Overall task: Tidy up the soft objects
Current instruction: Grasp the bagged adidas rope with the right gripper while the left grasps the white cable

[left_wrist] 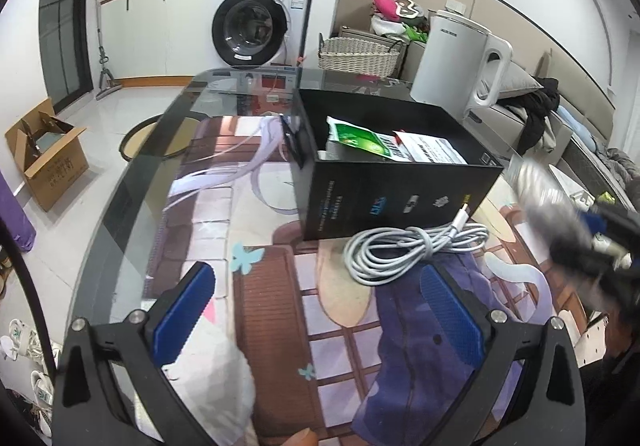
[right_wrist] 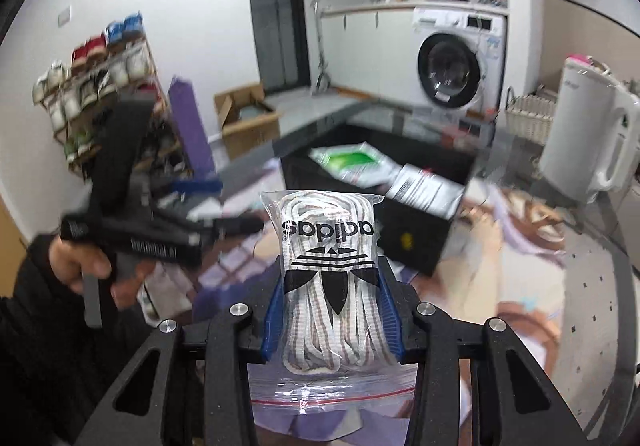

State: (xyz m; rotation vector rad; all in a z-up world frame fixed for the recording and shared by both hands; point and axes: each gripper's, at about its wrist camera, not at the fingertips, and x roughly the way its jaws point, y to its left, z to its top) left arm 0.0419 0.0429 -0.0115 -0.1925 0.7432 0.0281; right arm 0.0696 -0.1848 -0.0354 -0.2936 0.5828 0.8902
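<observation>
My right gripper (right_wrist: pixel 330 310) is shut on a clear zip bag of white shoelaces (right_wrist: pixel 330 266) with a black adidas logo, held above the table short of the black box (right_wrist: pixel 416 242). The bag and gripper show blurred at the right edge of the left wrist view (left_wrist: pixel 560 206). My left gripper (left_wrist: pixel 320 310) is open and empty over the table mat, with a coiled white cable (left_wrist: pixel 412 250) just ahead of its right finger. The black open box (left_wrist: pixel 392 198) holds a green-and-white packet (left_wrist: pixel 360 140) and a white printed packet (left_wrist: pixel 432 150). The left gripper shows blurred in the right wrist view (right_wrist: pixel 224 206).
A glass table (left_wrist: pixel 132 214) carries a printed mat. A white appliance (left_wrist: pixel 456 62) stands behind the box. A wicker basket (left_wrist: pixel 358 52), washing machine (left_wrist: pixel 256 18) and cardboard box (left_wrist: pixel 48 158) are beyond. A shoe rack (right_wrist: pixel 100 86) stands at the left wall.
</observation>
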